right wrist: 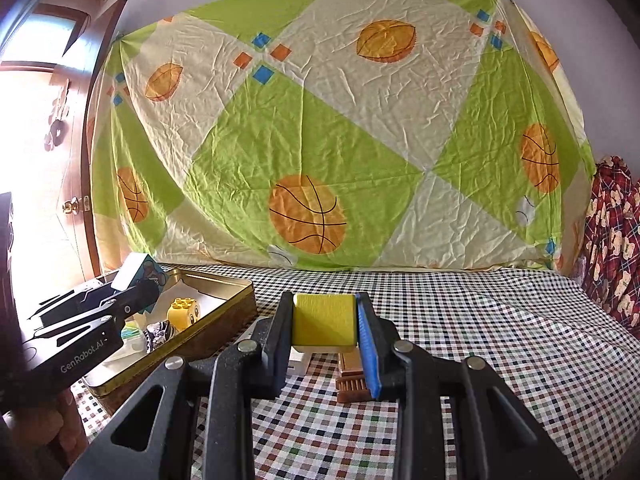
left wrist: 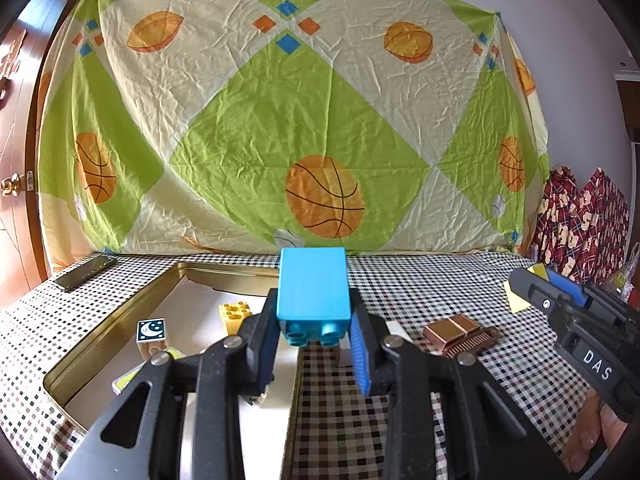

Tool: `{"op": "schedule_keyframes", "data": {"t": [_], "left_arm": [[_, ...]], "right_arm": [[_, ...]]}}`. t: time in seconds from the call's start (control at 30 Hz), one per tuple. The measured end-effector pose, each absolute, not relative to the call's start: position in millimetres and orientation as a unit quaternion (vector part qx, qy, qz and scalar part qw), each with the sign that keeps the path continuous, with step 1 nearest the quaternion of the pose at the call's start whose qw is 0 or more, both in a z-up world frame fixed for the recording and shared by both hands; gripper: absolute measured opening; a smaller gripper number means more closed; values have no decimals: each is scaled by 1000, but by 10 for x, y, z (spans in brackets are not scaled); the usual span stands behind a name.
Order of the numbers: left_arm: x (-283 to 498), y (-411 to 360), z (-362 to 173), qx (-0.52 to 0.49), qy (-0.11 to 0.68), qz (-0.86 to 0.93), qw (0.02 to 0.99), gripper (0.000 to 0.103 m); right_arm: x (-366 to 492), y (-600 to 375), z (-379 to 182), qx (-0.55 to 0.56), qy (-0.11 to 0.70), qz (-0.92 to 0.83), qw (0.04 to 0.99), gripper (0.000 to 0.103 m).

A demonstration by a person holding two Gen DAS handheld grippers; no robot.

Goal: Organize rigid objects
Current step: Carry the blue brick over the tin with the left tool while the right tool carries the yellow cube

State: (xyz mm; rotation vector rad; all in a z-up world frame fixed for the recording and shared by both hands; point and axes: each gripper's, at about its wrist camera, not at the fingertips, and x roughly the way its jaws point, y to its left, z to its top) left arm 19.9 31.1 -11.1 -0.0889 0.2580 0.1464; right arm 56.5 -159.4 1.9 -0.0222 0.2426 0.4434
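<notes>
Since both are ferrying toys to the tin [left wrist: 120, 312], left tongs [left wrist: 314, 330] are clamped on a blue brick [left wrist: 313, 286] above the tin's edge; right tongs [right wrist: 324, 326] squeeze a yellow block [right wrist: 324, 318] over the checked surface [right wrist: 480, 340]. Left view shows tin's moon cube [left wrist: 151, 332]; right view shows yellow face brick [right wrist: 185, 311] & the blue brick's mouse picture.
</notes>
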Motion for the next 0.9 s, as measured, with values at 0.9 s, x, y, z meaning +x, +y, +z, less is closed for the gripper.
{"op": "schedule_keyframes", "data": {"t": [0.9], "left_arm": [[98, 783, -109, -73, 122, 105, 984, 30]], "right_arm": [[476, -1012, -1, -34, 120, 267, 956, 32]]}}
